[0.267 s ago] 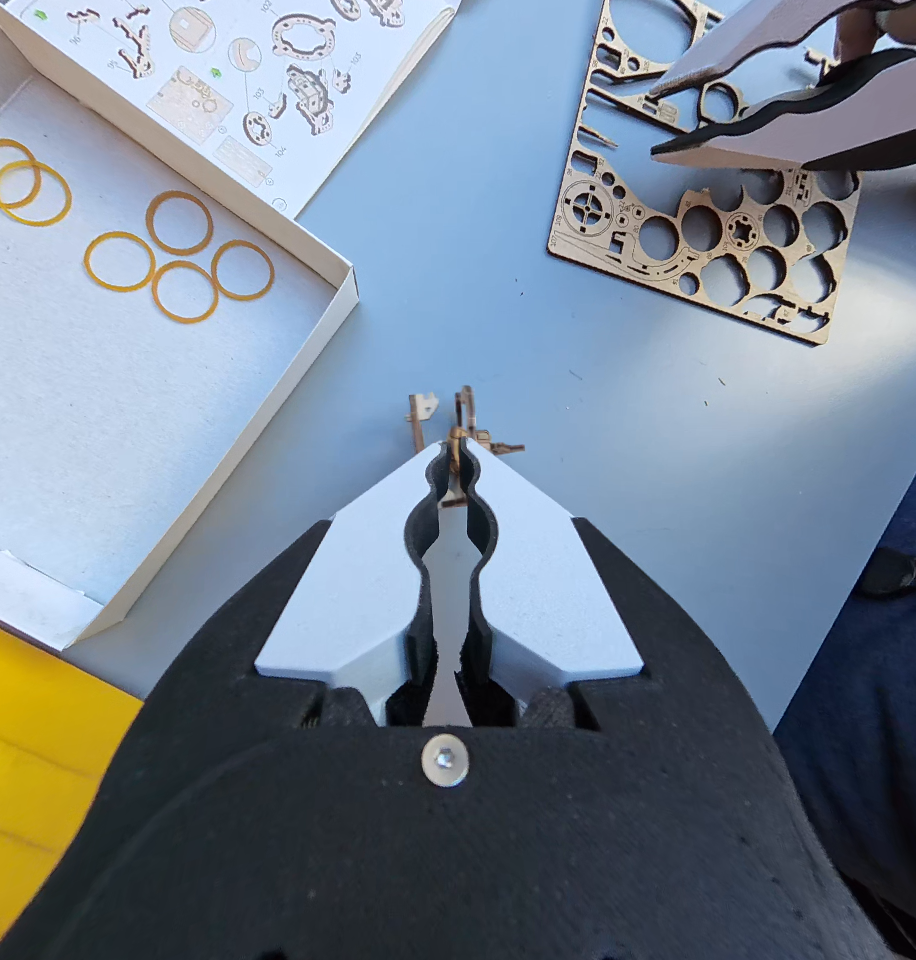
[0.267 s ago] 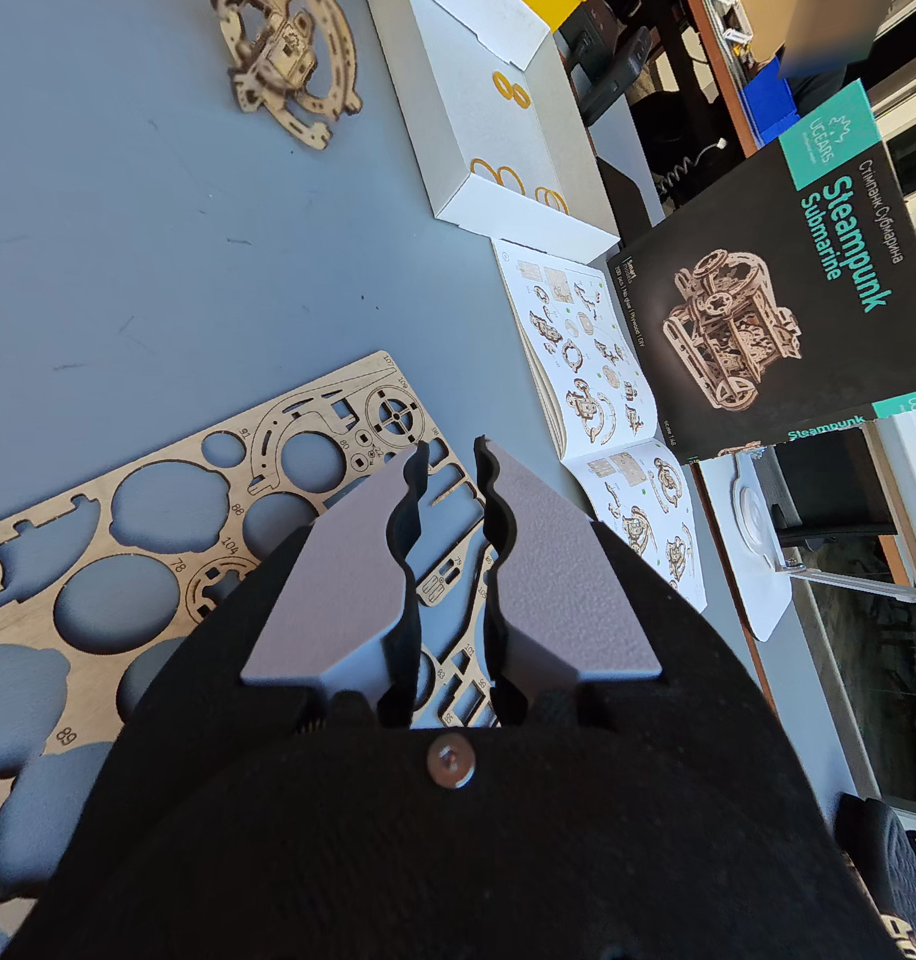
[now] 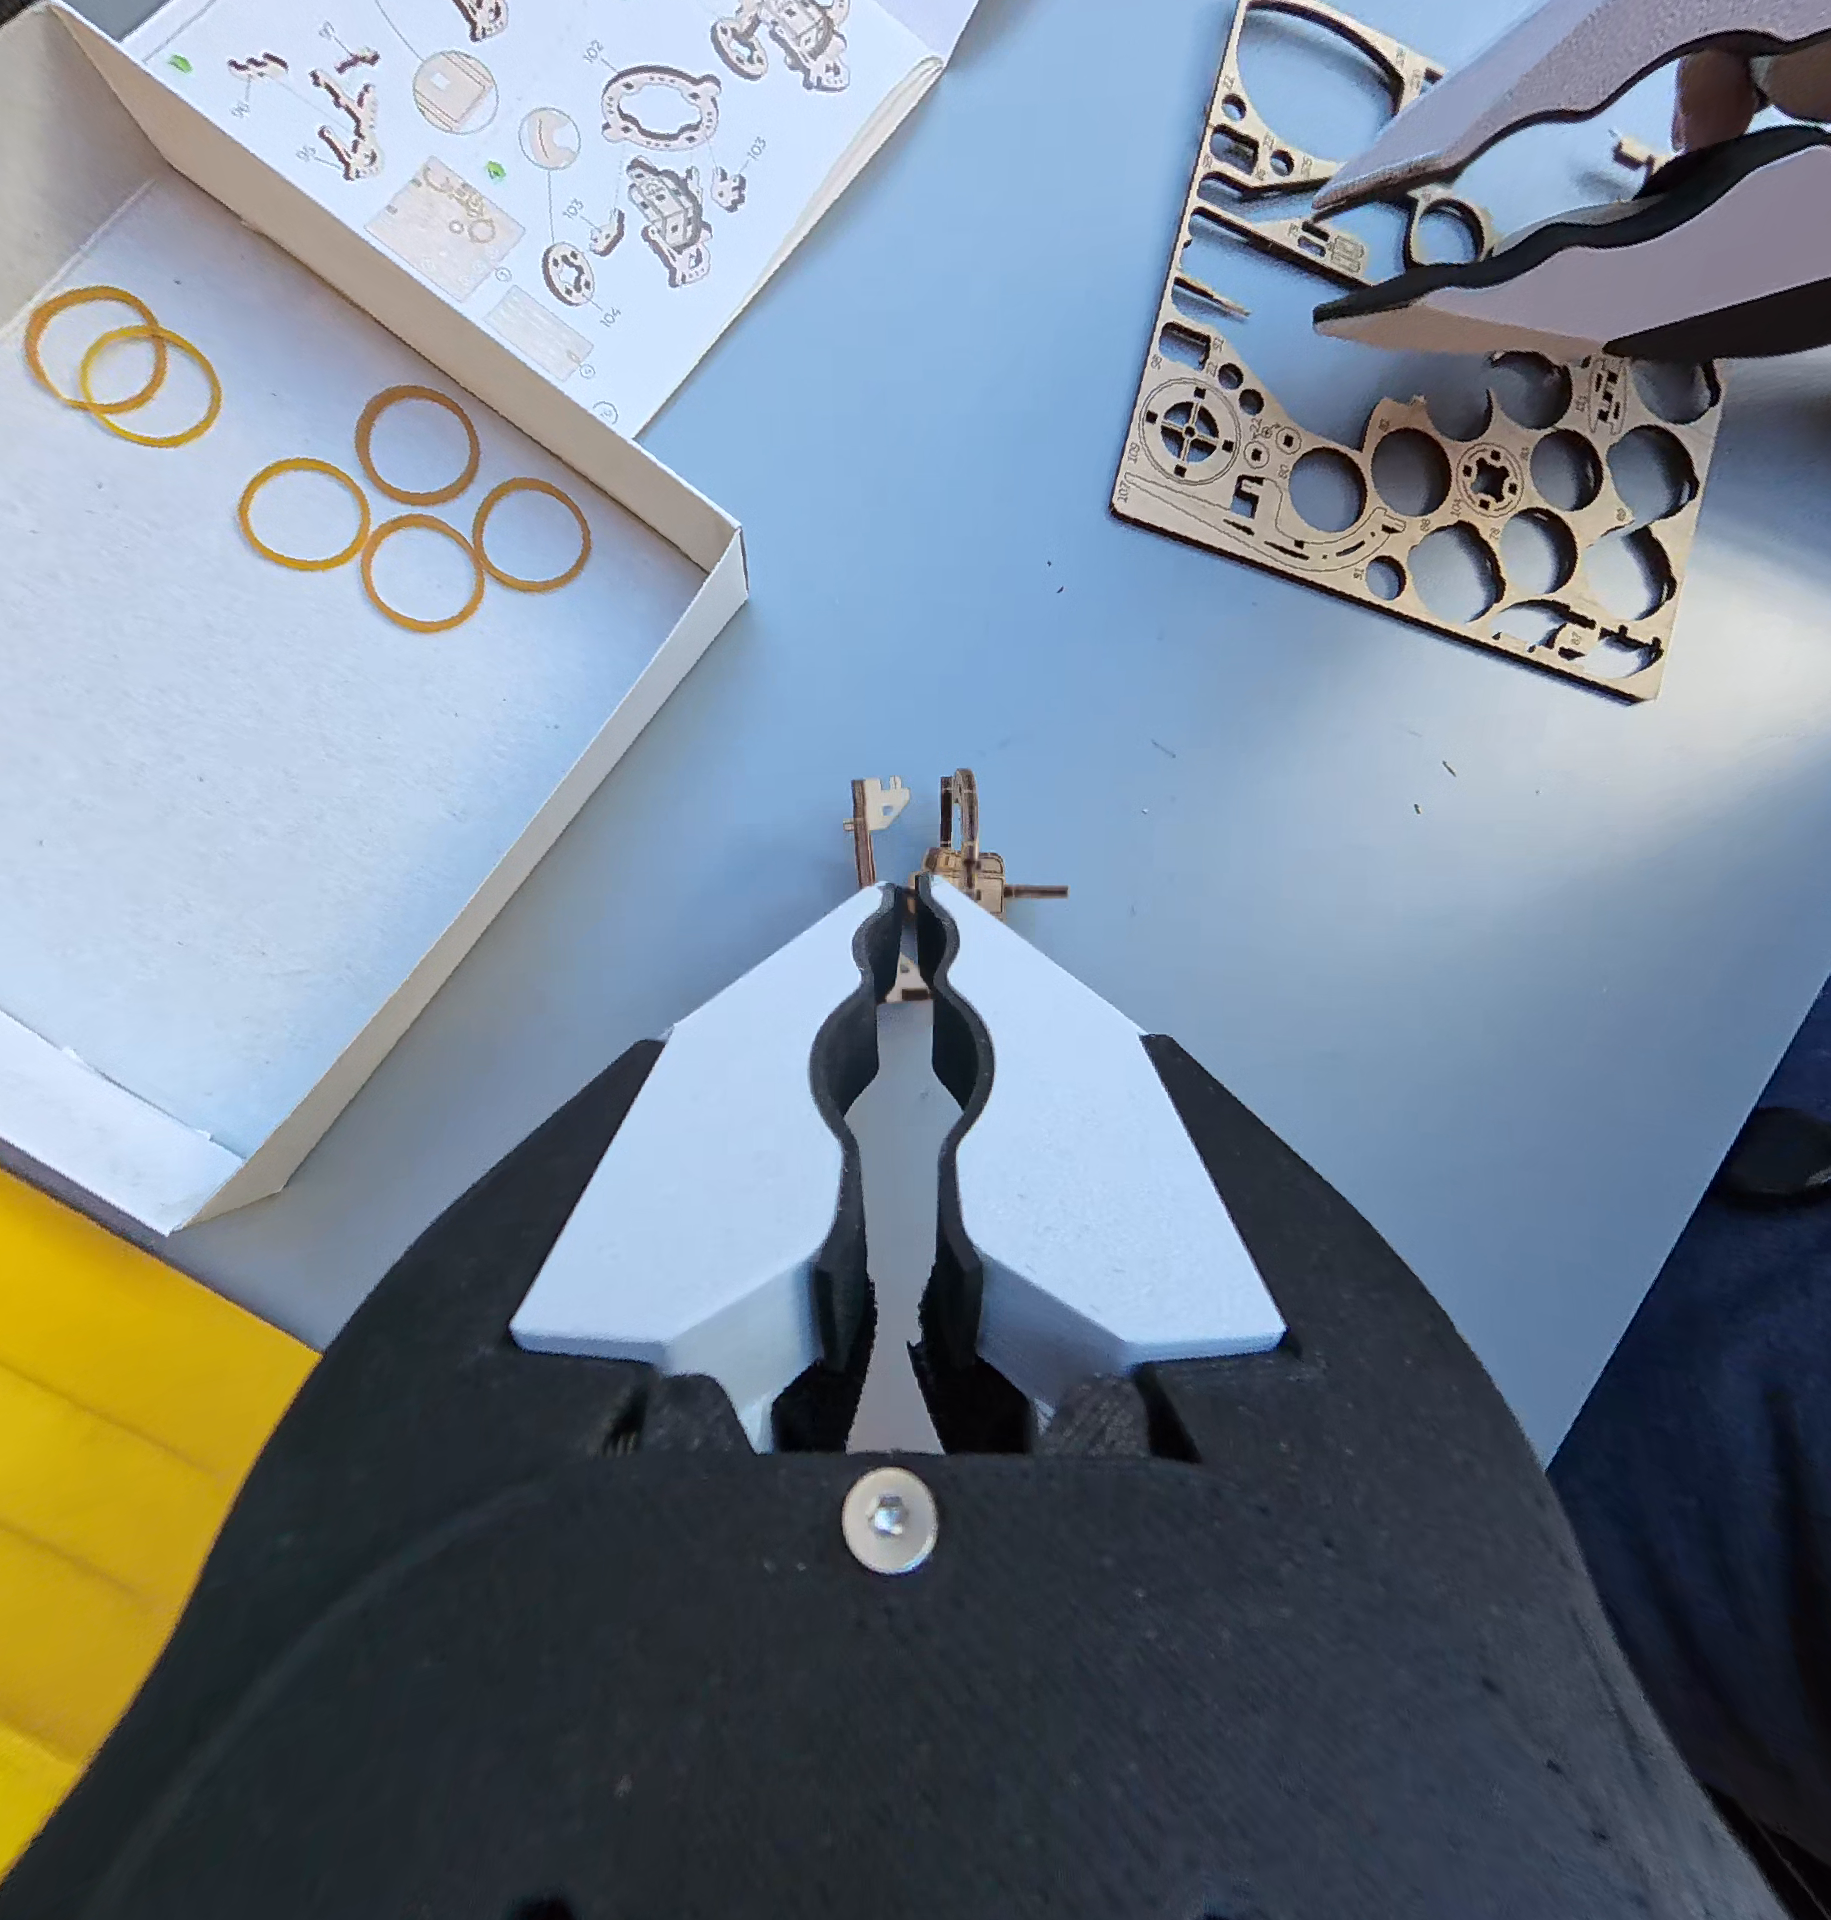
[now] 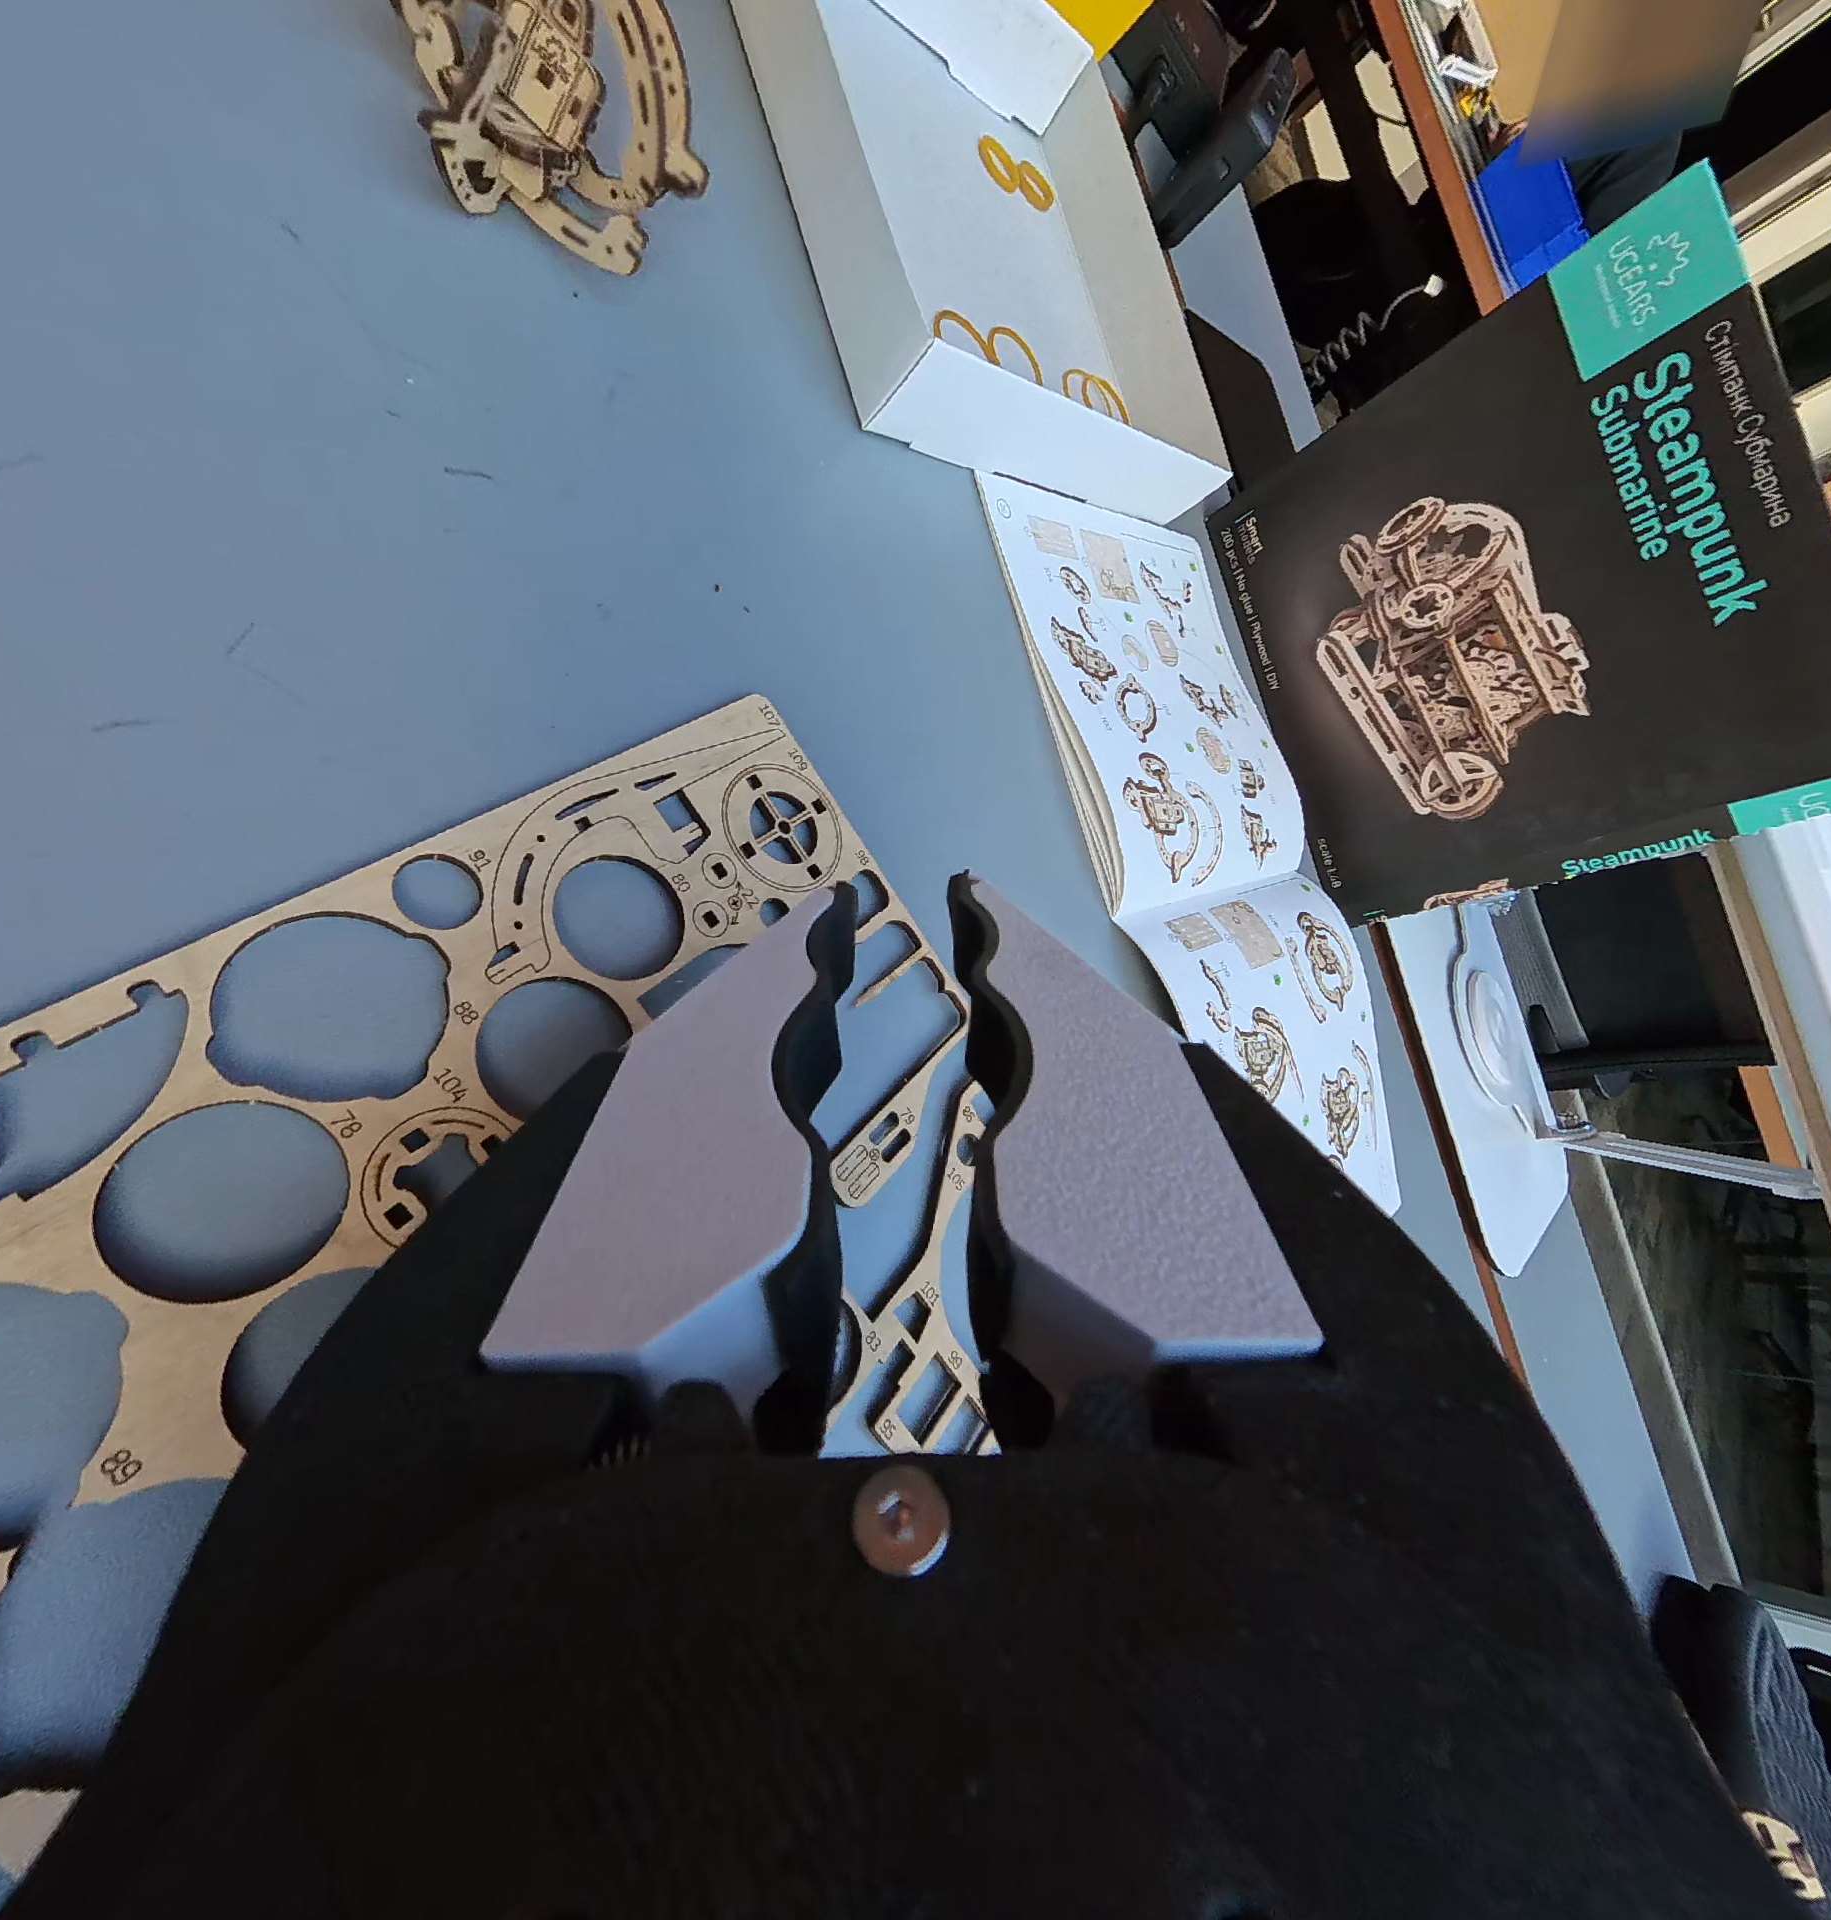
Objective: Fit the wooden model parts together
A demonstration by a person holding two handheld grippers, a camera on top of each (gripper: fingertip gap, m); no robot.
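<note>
My left gripper (image 3: pixel 911 891) is shut on the near edge of a small wooden assembly (image 3: pixel 978 862), seen edge-on just past the fingertips. The same assembly shows in the right wrist view (image 4: pixel 547 114) as a ring-shaped piece with a block in it. A laser-cut wooden parts sheet (image 3: pixel 1275 436) with many empty holes lies on the grey table. My right gripper (image 4: pixel 903 891) is open and empty, its tips just above the sheet (image 4: pixel 459 1039). It also shows in the left wrist view (image 3: pixel 1318 258).
An open white box (image 3: pixel 267 779) with several yellow rubber bands (image 3: pixel 417 520) sits at left. An open instruction booklet (image 4: pixel 1181 727) and a black kit box (image 4: pixel 1513 623) lie beyond. A yellow surface (image 3: pixel 59 1403) is at lower left, a person's blue-clad leg (image 3: pixel 1721 1351) at right. The left gripper's tips are roughly 20 cm from the right gripper's.
In the left wrist view the right gripper's tips have edged slightly left over the sheet. Nothing else has visibly changed.
</note>
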